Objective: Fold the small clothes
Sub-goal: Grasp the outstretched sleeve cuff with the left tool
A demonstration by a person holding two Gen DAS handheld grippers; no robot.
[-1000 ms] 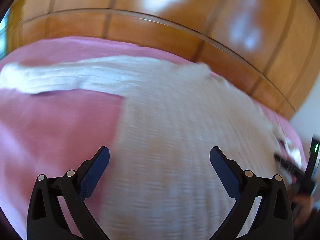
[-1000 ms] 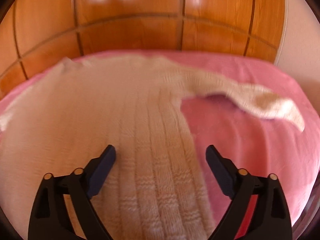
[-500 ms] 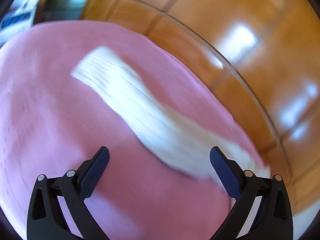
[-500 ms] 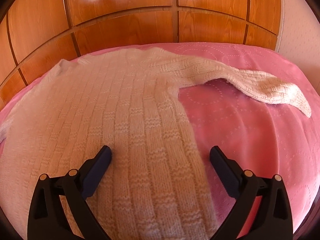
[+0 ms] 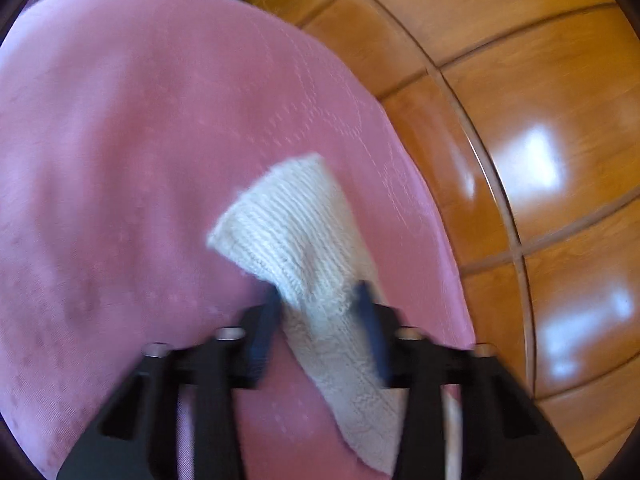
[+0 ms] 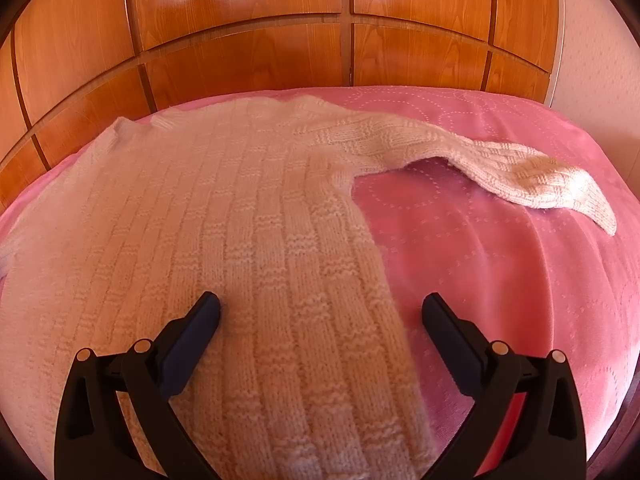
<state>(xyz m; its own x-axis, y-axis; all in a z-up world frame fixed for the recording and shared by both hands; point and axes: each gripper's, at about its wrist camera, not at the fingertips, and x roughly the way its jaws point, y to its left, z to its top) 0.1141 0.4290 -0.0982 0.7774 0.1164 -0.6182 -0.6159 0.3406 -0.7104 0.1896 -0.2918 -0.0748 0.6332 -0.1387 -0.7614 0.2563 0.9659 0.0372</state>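
Pink bed cover [image 6: 500,288] carries one cream knit sweater [image 6: 224,248], flat, body running from the camera toward the wooden headboard [image 6: 248,52]. One sleeve [image 6: 472,160] trails right. Left tongs [image 5: 318,300] have just been closing, now clamped on the other sleeve cuff [image 5: 296,224]. Right tongs [image 6: 320,312] spread wide over the hem, gripping nothing.

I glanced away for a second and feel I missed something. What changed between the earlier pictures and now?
The left gripper swung off the sweater's body and out along the left sleeve; its jaws have just been closing on the sleeve near the cuff. The right gripper stayed open over the sweater, which still lies flat on the pink bedcover.
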